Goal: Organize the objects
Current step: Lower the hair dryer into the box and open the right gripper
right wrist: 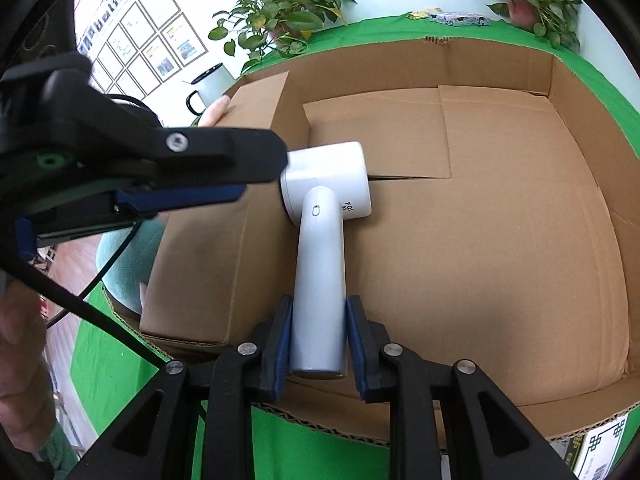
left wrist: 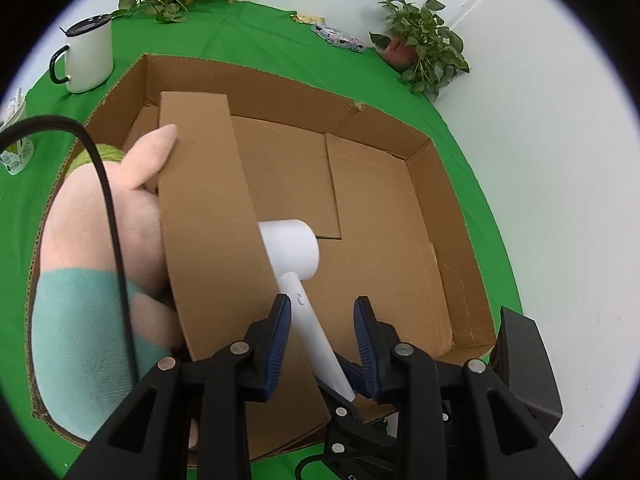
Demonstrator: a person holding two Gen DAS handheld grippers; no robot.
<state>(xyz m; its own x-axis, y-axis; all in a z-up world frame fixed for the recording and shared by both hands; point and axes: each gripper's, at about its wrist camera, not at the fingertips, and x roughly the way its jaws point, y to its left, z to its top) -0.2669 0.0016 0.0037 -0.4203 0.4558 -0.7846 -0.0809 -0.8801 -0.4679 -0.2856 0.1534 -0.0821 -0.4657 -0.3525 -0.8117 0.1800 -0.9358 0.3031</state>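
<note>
A white handheld device shaped like a small hair dryer hangs inside a big open cardboard box. My right gripper is shut on the lower end of its handle. Its round head is low over the box floor, beside a smaller cardboard box that stands against the left wall. My left gripper hovers above the handle, its jaws a narrow gap apart and gripping nothing. In the right wrist view one of its fingertips is right at the device's head. A pink plush toy in teal lies left of the smaller box.
The box sits on a green cloth. A white mug stands at the far left and a paper cup is nearer. Potted plants and flat packets line the far edge. A black cable crosses the plush toy.
</note>
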